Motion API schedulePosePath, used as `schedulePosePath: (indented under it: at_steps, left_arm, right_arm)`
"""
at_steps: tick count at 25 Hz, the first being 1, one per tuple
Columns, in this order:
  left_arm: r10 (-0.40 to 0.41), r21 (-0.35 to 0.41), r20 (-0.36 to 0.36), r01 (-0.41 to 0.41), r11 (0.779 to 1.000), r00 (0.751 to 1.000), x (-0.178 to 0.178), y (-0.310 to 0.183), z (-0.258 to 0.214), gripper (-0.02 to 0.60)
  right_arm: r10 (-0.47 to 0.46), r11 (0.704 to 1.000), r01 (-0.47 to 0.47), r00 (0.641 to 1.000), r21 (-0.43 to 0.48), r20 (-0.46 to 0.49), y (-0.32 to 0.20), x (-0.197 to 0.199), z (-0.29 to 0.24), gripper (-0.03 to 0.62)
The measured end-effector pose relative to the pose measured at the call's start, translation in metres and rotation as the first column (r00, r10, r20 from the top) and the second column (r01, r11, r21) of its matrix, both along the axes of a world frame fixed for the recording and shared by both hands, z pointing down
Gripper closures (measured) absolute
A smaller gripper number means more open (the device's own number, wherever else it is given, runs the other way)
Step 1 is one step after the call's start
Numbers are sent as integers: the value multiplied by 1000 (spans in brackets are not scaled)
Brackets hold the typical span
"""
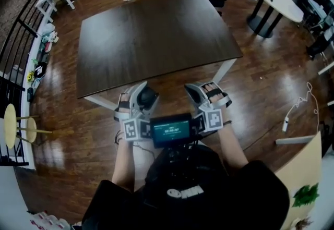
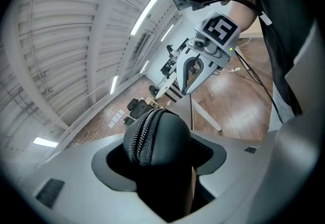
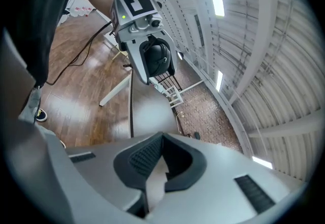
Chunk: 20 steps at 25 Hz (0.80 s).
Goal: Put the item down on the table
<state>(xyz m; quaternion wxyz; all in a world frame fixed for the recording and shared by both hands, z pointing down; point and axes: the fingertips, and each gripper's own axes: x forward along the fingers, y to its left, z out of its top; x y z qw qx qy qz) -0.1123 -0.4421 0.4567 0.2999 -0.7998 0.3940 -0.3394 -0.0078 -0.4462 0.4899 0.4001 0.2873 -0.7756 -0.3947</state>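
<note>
Your rounded fabric pouch (image 2: 165,139) is black, its zip (image 2: 139,134) dark grey. Your left gripper (image 1: 143,92) and right gripper (image 1: 200,92) are light grey, with black-and-white square markers (image 1: 136,129). The square wooden desk (image 1: 156,36) is dark brown, the plank floor (image 1: 261,83) glossy red-brown.

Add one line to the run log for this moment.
left gripper: shut on black zippered pouch | right gripper: shut, empty | placement: held at near edge of dark table, not yet down

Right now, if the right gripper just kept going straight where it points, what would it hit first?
Most likely the dark table: its top lies directly ahead of the right gripper, whose jaws are closed and empty. Nothing else shows between them, though depth is unclear.
</note>
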Motion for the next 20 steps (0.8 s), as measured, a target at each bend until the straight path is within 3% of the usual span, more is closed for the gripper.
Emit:
schedulePosePath:
  at_steps: [8,20]
  left_arm:
    - [-39,7,28,39,999,999,15,-77,-4,299]
    - [-55,-14,93,56,998,994,37,-122,-3,299]
  right_arm:
    - [-55,998,55,998,0,36,-76,11,0,589]
    - [-102,994,104,989,-14,106,-120,22,-1,589]
